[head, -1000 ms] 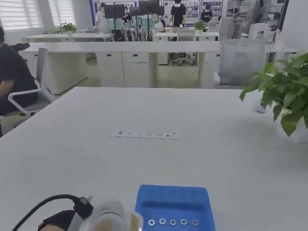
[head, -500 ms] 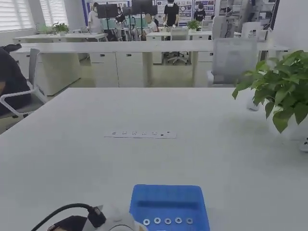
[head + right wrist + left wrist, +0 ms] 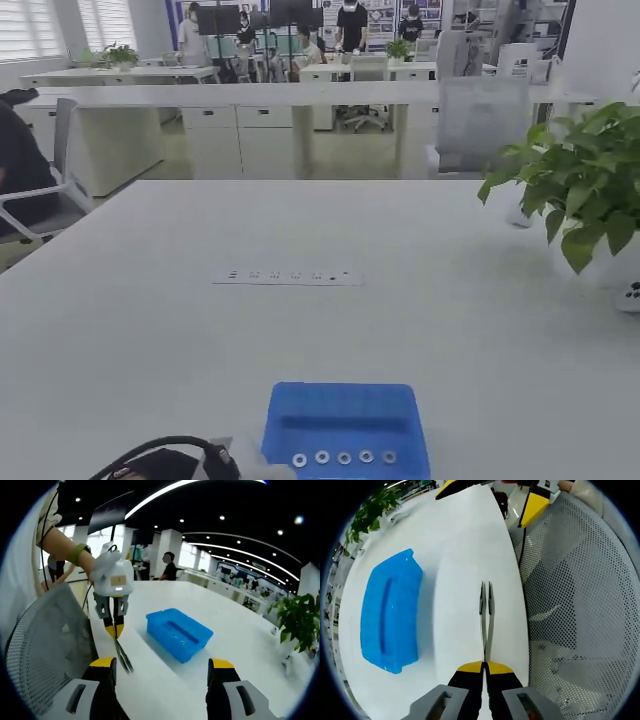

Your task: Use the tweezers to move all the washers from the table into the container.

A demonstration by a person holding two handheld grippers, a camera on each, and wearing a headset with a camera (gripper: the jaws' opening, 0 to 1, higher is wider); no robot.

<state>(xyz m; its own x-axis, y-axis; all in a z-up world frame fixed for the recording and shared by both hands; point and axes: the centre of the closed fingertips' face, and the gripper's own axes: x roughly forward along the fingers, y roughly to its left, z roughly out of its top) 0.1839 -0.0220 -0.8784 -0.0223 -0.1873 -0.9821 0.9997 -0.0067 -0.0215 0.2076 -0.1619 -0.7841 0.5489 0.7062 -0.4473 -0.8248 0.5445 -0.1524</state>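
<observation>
Head view: vs 1 s ago the camera has shifted. The left hand-held gripper (image 3: pixel 225 462), whose white body was well in frame then, is now just a sliver with its black cable (image 3: pixel 150 447) at bottom left. Nothing on the white tabletop (image 3: pixel 150 330) has moved. One blue rectangular plastic container (image 3: pixel 345 410) at bottom centre. Five small silver washers (image 3: pixel 344 458) in a row on its near part. One green potted plant (image 3: pixel 580 195) at right.

Left gripper view: jaws clamped on one pair of slim metal tweezers (image 3: pixel 486 615), tips nearly together, low over the tabletop edge. Container left of them, apart. Grey mesh chair (image 3: pixel 580 605) at right.

Right gripper view: right hand-held gripper (image 3: pixel 162 664) has its jaws wide apart and holds nothing. Left hand-held gripper hangs nose-down from a bent wrist, tweezers angled at the tabletop just beside the container.
</observation>
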